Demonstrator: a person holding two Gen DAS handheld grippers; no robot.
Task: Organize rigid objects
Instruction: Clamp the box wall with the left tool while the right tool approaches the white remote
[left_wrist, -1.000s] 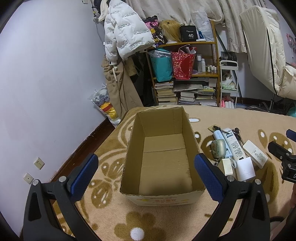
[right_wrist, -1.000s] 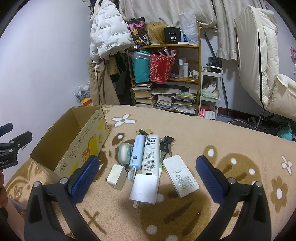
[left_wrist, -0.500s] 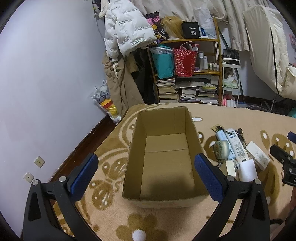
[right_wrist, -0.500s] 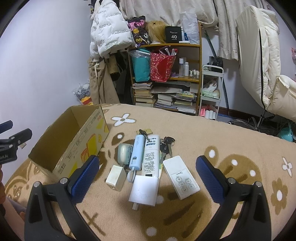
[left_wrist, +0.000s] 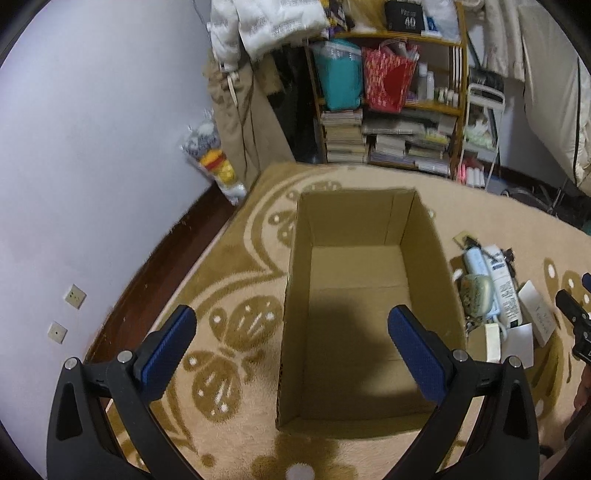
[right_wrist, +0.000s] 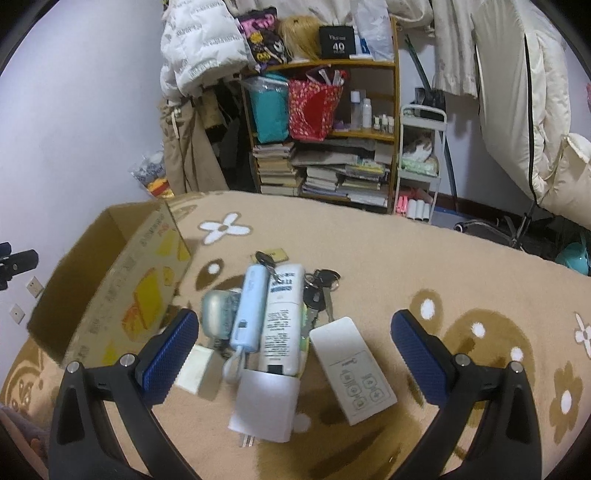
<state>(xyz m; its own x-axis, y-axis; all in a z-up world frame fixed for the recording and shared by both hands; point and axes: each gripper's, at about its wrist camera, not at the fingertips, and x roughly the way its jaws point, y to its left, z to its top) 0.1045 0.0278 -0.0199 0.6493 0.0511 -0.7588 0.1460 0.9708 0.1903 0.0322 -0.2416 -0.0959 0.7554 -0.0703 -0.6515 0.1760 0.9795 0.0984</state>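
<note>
**Both grippers poised, nothing yet picked**

Your left gripper (left_wrist: 291, 343) hangs over the near end of the empty cardboard box (left_wrist: 354, 332), jaws spread wide with nothing between them. Your right gripper (right_wrist: 295, 350) hovers above the cluster of small objects just beside the box, its jaws equally wide and empty. The cluster holds a white tube (right_wrist: 282, 321), a pale blue power bank (right_wrist: 249, 310) lying against it, a white remote (right_wrist: 352, 373), a white plug adapter (right_wrist: 264, 406), a small white cube charger (right_wrist: 194, 373), a grey-green earbud case (right_wrist: 218, 314) and a bunch of keys (right_wrist: 319, 291).

The step in hand appears to be the first pick: no item lies in the box. The adapter and the remote sit nearest your right gripper; because the items touch or overlap, the next move likely calls for descending on one with clear sides and closing on that alone.

The working surface is a tan plush blanket (right_wrist: 443, 266) with brown and white flower motifs. Beyond it stand a crowded wooden shelf (right_wrist: 369, 136) of books and bags, hanging coats and a pale wall (left_wrist: 92, 129).
</note>
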